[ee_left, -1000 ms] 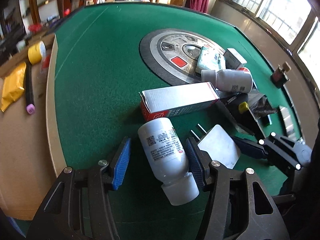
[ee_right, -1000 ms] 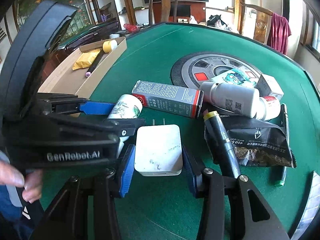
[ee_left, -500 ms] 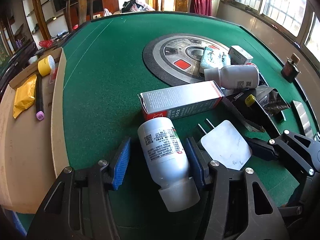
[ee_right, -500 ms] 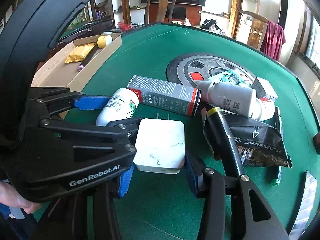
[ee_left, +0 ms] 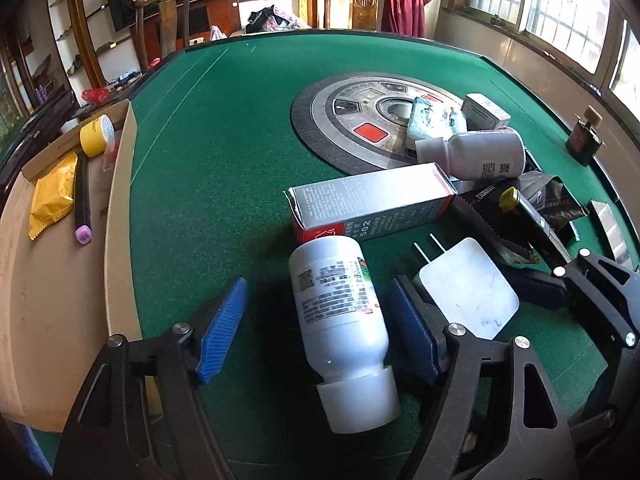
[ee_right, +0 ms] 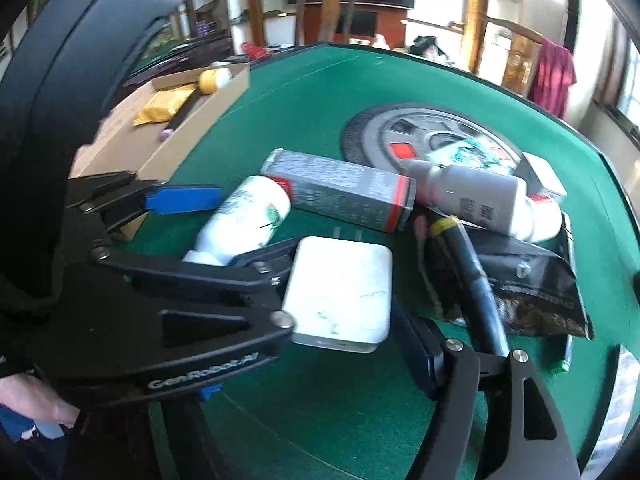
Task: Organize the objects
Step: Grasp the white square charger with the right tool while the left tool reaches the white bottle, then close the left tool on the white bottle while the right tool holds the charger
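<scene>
Left tool [ee_left: 316, 328] stands wide open around the white bottle [ee_left: 340, 300], which lies on the green surface [ee_left: 224, 152] pointing straight away, cap toward the tool, pads not touching.

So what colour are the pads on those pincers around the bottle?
Blue, ribbed pads on black arms; clearest in the left wrist view.

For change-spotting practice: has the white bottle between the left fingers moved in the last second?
No. The white bottle still lies with its base by the red end of the grey box.
</scene>
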Available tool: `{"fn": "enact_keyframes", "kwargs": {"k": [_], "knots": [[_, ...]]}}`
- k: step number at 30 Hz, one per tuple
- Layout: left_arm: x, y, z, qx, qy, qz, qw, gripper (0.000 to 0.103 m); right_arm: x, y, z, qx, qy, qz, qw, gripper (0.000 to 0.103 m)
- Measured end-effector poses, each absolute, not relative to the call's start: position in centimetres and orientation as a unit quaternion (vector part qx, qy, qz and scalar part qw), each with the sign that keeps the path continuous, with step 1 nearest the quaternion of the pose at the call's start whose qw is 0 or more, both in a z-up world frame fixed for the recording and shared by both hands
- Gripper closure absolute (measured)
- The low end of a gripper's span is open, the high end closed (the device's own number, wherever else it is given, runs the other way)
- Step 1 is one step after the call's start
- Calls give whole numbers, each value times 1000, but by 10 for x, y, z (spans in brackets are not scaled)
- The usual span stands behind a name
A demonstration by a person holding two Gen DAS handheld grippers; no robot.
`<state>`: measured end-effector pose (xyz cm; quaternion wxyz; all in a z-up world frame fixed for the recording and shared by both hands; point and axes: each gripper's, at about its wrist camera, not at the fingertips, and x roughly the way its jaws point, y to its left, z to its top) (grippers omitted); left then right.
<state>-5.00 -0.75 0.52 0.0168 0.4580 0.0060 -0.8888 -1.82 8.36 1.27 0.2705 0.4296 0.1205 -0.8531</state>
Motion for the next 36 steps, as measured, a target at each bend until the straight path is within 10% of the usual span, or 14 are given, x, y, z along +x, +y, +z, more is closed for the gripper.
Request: {"fn": "enact_keyframes", "kwargs": {"k": [6, 12, 36], "knots": [[-47, -11, 7, 451, 17, -892, 19, 39, -14, 83, 15, 422, 124, -860, 259, 57], [-41, -20, 10, 435, 49, -899, 0, 66, -16, 91, 16, 427, 104, -863, 248, 58], [-35, -33, 16, 419, 86, -904, -12, 69, -19, 100, 24, 423, 67, -866, 258, 59]]}}
